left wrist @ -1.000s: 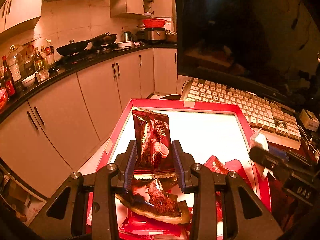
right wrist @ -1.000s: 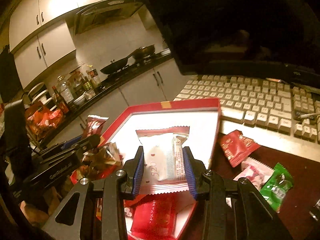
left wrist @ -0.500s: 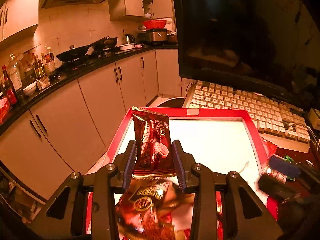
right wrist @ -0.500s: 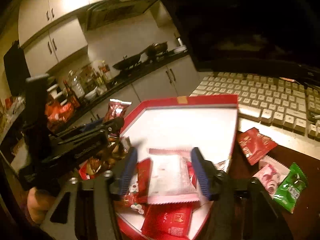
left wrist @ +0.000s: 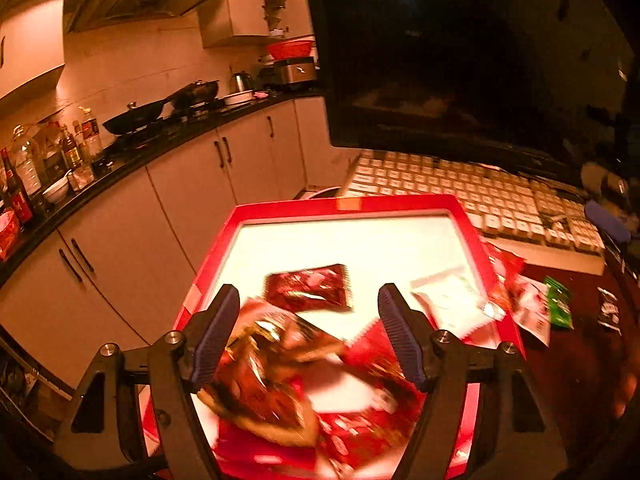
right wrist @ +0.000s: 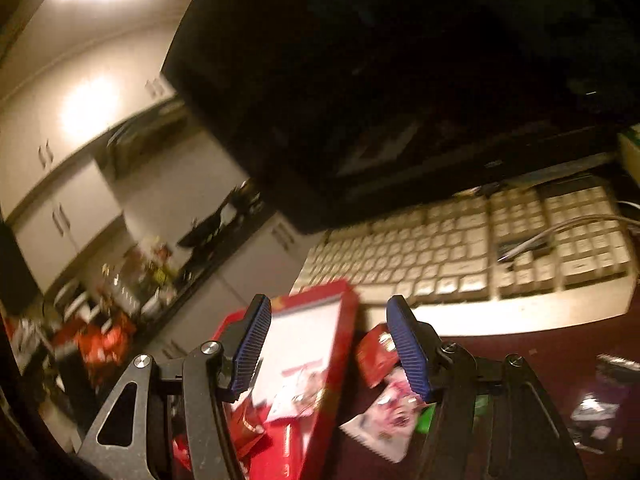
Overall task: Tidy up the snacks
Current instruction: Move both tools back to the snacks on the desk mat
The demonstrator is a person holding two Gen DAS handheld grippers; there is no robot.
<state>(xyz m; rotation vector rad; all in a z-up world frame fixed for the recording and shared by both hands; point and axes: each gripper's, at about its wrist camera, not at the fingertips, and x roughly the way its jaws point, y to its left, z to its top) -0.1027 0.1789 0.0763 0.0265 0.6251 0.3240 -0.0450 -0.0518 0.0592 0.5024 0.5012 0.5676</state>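
We see a red tray [left wrist: 472, 248] with a white floor, set on a dark desk [right wrist: 520, 344] just in front of a keyboard [left wrist: 460, 196]. A dark red packet [left wrist: 308, 287] lies flat near the tray's middle, apart from the rest. A white packet [left wrist: 448, 300] lies against the tray's right rim. A blurred heap of red and brown packets [left wrist: 288, 384] fills the tray's near end.

The left gripper [left wrist: 310, 334] hangs over that heap, jaws spread wide and holding nothing. The right gripper [right wrist: 332, 354] is likewise wide and empty, poised over the tray's right rim and the desk beside it.

Only the left view shows the whole tray floor, and the kitchen counter [left wrist: 120, 160] with pans and bottles beyond. Only the right view shows closely the packets lying off the tray: a red one [right wrist: 374, 356] just beside the right rim, a white-and-pink one [right wrist: 388, 420] nearer us, and a green one [right wrist: 426, 418] partly hidden behind the right finger.

The far half of the tray floor is bare, bounded by the far rim next to the keyboard. A dark monitor [right wrist: 380, 80] stands behind the keyboard.
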